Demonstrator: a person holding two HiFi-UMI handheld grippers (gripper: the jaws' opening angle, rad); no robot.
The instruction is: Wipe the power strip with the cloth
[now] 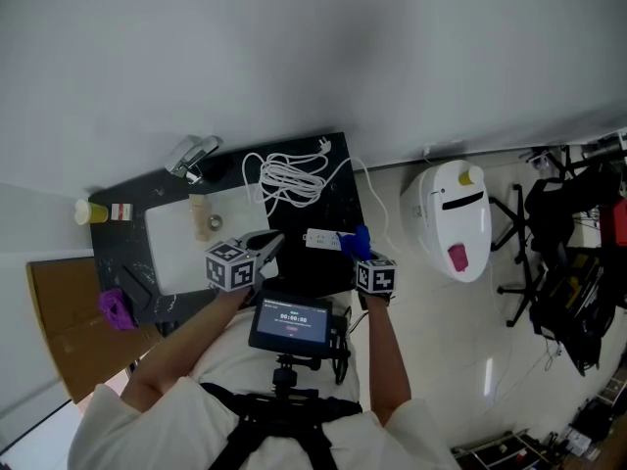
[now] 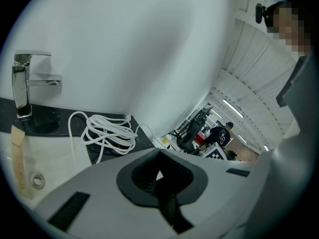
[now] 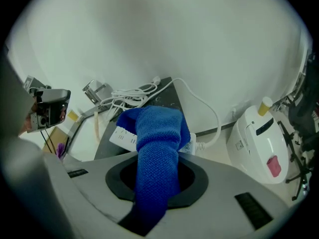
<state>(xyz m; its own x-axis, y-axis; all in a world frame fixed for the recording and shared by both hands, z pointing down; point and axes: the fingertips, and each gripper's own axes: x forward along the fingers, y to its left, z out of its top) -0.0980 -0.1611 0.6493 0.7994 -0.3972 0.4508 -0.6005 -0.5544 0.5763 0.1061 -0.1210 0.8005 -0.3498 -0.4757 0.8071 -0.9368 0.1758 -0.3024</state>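
Note:
The white power strip (image 1: 321, 240) lies on the black counter (image 1: 338, 194) near its front right corner, and its white cable (image 1: 289, 177) is coiled behind it. My right gripper (image 1: 362, 249) is shut on the blue cloth (image 1: 361, 239) at the strip's right end. In the right gripper view the cloth (image 3: 157, 148) bulges out of the jaws of that gripper (image 3: 157, 183) and covers the middle of the strip (image 3: 123, 137). My left gripper (image 1: 271, 243) hovers just left of the strip, shut and holding nothing. Beyond the left gripper (image 2: 159, 176) is the coiled cable (image 2: 107, 133).
A white sink (image 1: 171, 243) with a chrome faucet (image 1: 191, 155) fills the counter's left half, with a tan object (image 1: 202, 213) inside. A yellow cup (image 1: 90, 211) and a purple item (image 1: 116, 307) sit at the left. A white appliance (image 1: 458, 218) stands on the floor to the right.

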